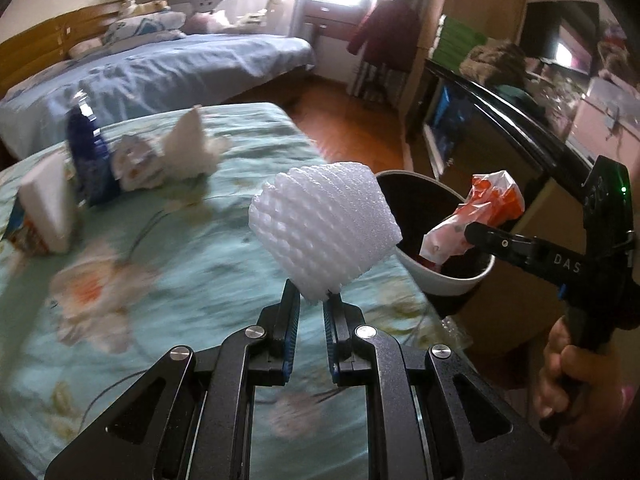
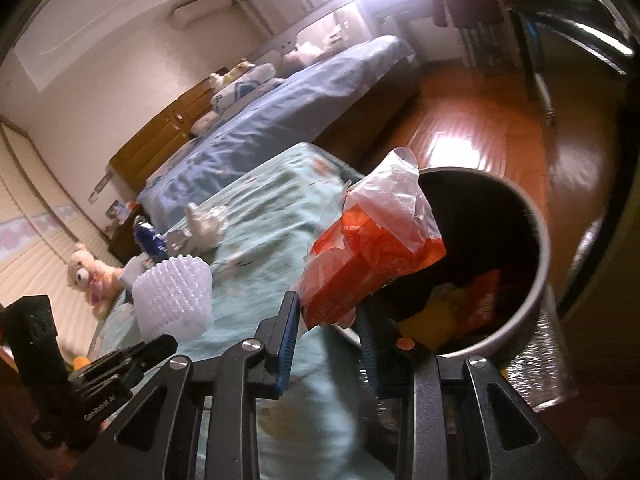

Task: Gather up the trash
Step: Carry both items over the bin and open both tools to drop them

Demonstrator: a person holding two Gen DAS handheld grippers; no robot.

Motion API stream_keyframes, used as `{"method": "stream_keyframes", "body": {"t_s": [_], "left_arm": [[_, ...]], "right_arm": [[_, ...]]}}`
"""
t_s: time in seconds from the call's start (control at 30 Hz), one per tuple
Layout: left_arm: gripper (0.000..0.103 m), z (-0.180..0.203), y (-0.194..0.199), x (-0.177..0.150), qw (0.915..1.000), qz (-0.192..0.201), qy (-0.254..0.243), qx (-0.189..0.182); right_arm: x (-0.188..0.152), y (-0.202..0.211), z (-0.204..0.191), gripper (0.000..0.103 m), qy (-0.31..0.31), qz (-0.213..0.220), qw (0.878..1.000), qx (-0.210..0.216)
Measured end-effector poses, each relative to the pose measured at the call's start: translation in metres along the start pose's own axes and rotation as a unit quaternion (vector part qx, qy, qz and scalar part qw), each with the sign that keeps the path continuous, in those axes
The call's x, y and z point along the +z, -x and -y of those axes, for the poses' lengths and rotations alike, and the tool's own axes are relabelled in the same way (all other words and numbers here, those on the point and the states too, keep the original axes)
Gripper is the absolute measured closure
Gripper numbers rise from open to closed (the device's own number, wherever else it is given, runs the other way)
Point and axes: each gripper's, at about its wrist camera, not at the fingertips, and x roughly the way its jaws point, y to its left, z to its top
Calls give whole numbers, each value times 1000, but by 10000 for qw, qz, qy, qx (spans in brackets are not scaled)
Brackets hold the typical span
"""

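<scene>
Ribbed white foam-mesh sleeve (image 1: pixel 324 236) sits pinched in the left gripper (image 1: pixel 312 306) over the floral bedspread's (image 1: pixel 160 280) corner; the right gripper (image 2: pixel 332 312) clamps a crinkled orange-and-clear plastic bag (image 2: pixel 372 252) above the round white bin (image 2: pixel 536 280).

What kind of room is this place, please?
Most likely a home bedroom: a bed with blue bedding and a wooden headboard, plus a soft toy by the wall.
</scene>
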Motion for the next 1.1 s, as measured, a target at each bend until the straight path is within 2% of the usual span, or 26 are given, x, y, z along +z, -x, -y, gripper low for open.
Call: {"method": "stream_keyframes", "body": {"t_s": [0.4,1.1], "left_arm": [[92,45,-27,14,9990,-150,-378,-172],[92,76,-66,31,9970,-413,-622,-221]], "right_arm": [[0,5,34,74,-82,-6,9992,-390],[15,-6,62,73,-6,-229,9979,-613]]}}
